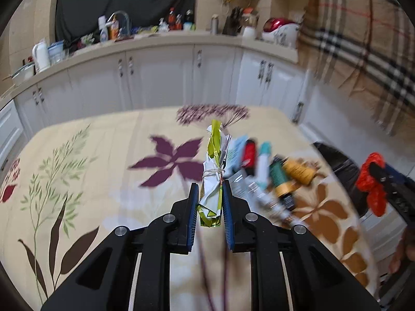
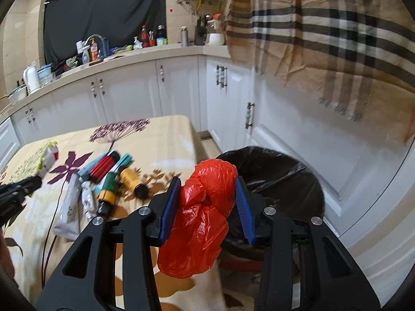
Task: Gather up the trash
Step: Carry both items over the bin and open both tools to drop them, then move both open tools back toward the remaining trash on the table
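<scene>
Bottles (image 2: 114, 178) clutter table (image 2: 166, 134) beside bin (image 2: 285, 171).

Red bag (image 2: 205, 212), black bin liner (image 2: 280, 171), floral tablecloth (image 1: 103, 155).

No legible text anywhere: print on the white squeeze tube (image 2: 68, 208), the orange-yellow bottle with a dark cap (image 2: 131, 181) and the dish-soap bottles by the sink tap (image 2: 89, 51) is too blurred or small to read, and no brands, numbers or signs resolve.
</scene>
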Demonstrator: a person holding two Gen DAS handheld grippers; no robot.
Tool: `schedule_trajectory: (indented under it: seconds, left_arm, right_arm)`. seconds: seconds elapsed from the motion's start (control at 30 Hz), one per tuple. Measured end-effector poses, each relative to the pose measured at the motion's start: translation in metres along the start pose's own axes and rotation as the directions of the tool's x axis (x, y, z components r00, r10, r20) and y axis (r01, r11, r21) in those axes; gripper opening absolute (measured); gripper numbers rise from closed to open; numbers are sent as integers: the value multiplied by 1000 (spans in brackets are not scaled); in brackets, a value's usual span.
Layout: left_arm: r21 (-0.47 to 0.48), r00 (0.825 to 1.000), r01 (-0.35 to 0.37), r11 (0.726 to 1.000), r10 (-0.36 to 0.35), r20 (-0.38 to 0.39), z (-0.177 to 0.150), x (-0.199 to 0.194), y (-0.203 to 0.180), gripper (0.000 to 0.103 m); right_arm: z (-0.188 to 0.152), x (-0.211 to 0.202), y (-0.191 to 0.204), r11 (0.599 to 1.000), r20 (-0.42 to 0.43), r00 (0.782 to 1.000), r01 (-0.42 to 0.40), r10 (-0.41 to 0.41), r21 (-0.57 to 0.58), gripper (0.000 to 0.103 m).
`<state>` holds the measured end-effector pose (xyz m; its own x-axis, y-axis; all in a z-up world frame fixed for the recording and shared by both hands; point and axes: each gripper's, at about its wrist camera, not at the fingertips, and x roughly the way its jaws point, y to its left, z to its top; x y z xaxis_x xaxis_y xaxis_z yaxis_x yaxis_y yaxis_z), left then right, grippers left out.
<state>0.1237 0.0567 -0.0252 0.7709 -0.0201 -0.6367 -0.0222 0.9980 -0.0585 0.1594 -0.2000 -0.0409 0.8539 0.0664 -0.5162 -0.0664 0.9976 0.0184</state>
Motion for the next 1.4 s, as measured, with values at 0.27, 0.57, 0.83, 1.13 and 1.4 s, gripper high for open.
schedule_trajectory:
  seconds: [0.27, 0.57, 0.83, 1.13, 1.4]
  left_arm:
    - [58, 991, 115, 992, -118, 62, 28, 5, -56, 19]
    - [148, 976, 188, 971, -201, 78, 44, 34, -128, 19]
    - [202, 974, 208, 957, -221, 47, 47, 65, -175, 19]
    - [243, 978, 198, 950, -206, 10, 48, 97, -212, 23]
    - [221, 981, 193, 956, -194, -18, 49, 109, -212, 46]
  right_arm:
    - [20, 4, -30, 995, 78, 992, 97, -97, 0, 41]
    - [29, 26, -60, 984, 91, 981, 175, -174, -8, 41]
    - [28, 49, -85, 979, 69, 977, 203, -204, 23, 41]
    - [25, 79, -108, 971, 30, 972, 231, -233, 61, 42]
    - [21, 87, -118, 960, 17, 963, 267, -269, 83, 57]
